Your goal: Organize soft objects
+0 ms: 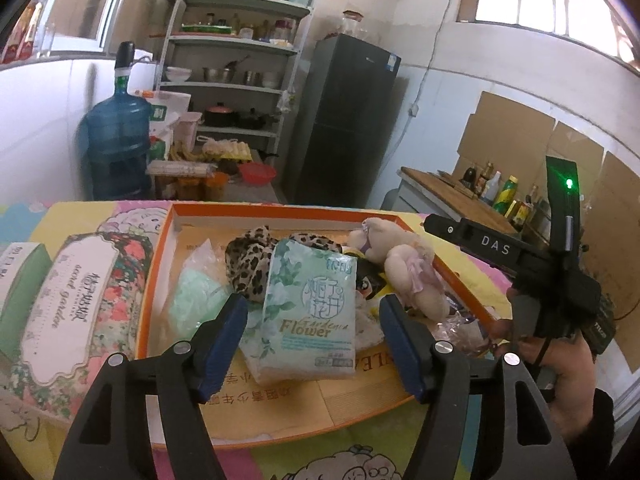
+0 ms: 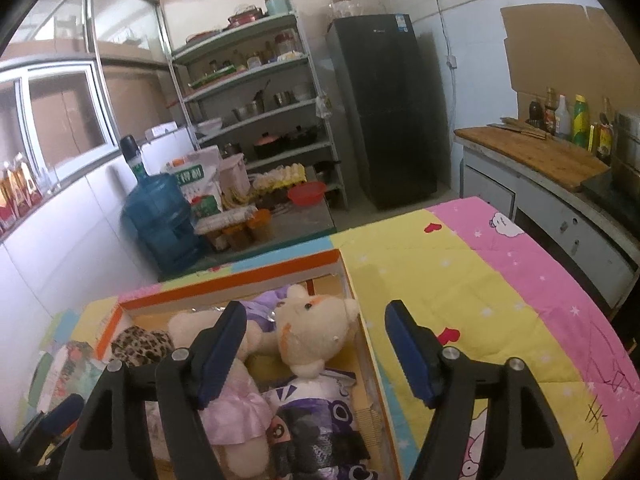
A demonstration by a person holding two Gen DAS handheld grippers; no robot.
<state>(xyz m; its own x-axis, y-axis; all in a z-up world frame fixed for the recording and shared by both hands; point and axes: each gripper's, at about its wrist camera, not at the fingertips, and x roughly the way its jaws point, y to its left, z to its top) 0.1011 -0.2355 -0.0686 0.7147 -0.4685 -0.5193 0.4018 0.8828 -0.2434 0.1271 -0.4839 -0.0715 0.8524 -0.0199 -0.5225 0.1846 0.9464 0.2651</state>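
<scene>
Nearest our left-wrist view, the left gripper (image 1: pixel 314 334) stood with jaws spread, its pads clear of the tissue pack (image 1: pixel 310 308) lying between them in the orange box (image 1: pixel 256 211). We saw the leopard-print cloth (image 1: pixel 250 258) behind the pack. The right gripper (image 2: pixel 314 346) was likewise parted, holding nothing, above the plush bear (image 2: pixel 312 332) in the box on the bench (image 2: pixel 460 280).
</scene>
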